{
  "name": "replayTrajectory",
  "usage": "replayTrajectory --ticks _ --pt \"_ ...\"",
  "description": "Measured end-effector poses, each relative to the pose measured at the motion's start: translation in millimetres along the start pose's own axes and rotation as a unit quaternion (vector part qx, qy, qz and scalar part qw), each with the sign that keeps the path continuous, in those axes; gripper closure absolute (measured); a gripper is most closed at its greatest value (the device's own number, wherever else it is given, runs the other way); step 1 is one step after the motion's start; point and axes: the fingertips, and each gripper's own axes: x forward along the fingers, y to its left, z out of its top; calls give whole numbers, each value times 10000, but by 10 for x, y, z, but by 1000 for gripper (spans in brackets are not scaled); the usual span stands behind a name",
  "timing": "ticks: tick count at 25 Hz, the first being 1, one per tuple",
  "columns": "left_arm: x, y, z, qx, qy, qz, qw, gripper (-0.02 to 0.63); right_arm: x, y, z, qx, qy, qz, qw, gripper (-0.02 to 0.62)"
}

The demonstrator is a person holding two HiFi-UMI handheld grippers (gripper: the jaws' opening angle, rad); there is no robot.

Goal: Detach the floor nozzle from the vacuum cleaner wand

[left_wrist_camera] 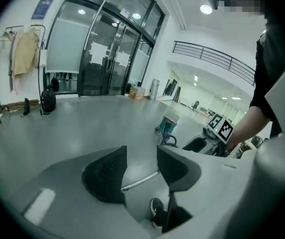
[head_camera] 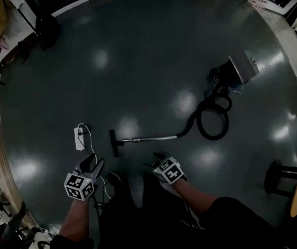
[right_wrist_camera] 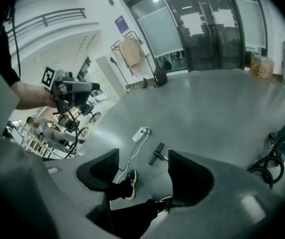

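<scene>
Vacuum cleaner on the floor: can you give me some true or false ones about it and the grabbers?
The floor nozzle is attached to the wand. True.
The left gripper holds the wand. False: its jaws are apart and empty, well away from it.
The hose lies curled in a loop. True.
The right gripper is shut on the floor nozzle. False: it is open, gripping nothing.

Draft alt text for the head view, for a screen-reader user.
Seen from above, a canister vacuum sits on a dark glossy floor, its black hose looping to a metal wand with the floor nozzle attached. The left claw and right claw hover open and empty nearer the person, touching nothing.
</scene>
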Motion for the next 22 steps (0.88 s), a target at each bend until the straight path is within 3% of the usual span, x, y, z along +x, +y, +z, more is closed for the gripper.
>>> replayTrajectory --ticks 5,10,16,22 --pt "-523 -428 282 47 -429 -242 9988 416 -412 428 469 -168 -470 -60 9987 291" --pt "-1014 -645 293 309 -721 -640 9949 433 -749 1125 932 -426 -1149 -205 9922 298" --pt "-1575 -934 184 814 -1056 -993 9861 443 -1034 1936 918 -344 -1610 -194 9862 302" --pt "-1947 -1331 333 982 -1566 -1037 9773 488 -1347 2412 906 -667 -2019 306 9767 336"
